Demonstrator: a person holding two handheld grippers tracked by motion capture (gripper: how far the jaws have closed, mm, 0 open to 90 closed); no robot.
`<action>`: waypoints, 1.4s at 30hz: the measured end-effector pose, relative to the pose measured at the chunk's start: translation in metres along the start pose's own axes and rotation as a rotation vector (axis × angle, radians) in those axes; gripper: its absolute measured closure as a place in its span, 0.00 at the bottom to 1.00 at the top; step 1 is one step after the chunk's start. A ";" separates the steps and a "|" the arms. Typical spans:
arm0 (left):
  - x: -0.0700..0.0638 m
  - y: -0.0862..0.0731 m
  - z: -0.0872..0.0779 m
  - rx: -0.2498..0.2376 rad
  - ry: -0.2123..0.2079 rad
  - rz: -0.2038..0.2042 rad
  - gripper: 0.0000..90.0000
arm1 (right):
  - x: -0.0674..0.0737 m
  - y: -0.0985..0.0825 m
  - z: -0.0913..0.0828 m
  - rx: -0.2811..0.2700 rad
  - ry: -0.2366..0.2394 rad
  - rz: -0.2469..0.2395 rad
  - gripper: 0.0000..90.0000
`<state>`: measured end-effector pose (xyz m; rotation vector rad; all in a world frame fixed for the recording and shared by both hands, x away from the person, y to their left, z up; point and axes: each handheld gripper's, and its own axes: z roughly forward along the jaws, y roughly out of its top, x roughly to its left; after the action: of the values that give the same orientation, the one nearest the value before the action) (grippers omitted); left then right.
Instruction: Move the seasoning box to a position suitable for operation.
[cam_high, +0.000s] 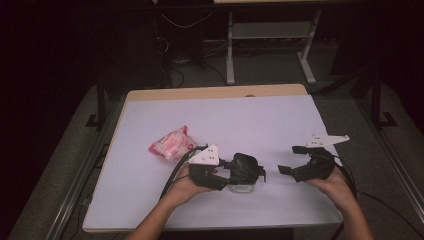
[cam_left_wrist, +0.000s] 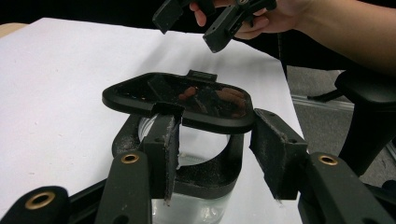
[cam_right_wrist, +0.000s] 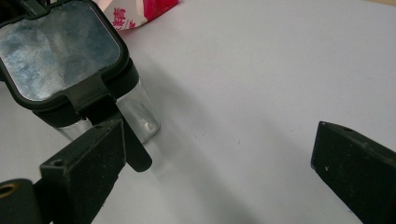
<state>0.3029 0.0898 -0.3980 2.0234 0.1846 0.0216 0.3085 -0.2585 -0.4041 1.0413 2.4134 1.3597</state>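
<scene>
Left gripper (cam_high: 227, 176) astride a clear jar (cam_high: 242, 188) near the table's (cam_high: 250, 120) front edge.

The jar is see-through with a black collar and a glossy black hinged lid (cam_left_wrist: 180, 98), tilted partly up. The left jaws stand half closed around the collar: one rough black pad (cam_left_wrist: 169, 154) touches it, the other stands just beside. The right gripper (cam_high: 292, 160) hangs wide and empty, well apart. A pink-and-white packet (cam_high: 172, 143) lies behind the jar.

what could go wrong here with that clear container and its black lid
The left hand-held gripper straddles the container with its lid standing ajar; one pad touches the rim, the other is off, so closing could tip it. The right hand-held gripper hangs open, too far to steady it.
</scene>
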 end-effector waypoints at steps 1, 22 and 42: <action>0.000 0.000 0.000 0.003 -0.002 0.000 0.58 | 0.000 0.000 0.000 0.001 0.000 0.000 0.03; 0.003 0.000 -0.007 0.022 -0.027 0.013 1.00 | 0.001 0.000 0.001 0.005 0.007 0.000 0.03; 0.005 0.032 -0.008 0.004 -0.009 0.021 1.00 | 0.000 0.000 -0.004 -0.015 0.005 0.006 0.03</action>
<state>0.3112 0.0836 -0.3664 2.0295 0.1578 0.0253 0.3067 -0.2614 -0.4019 1.0430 2.4016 1.3827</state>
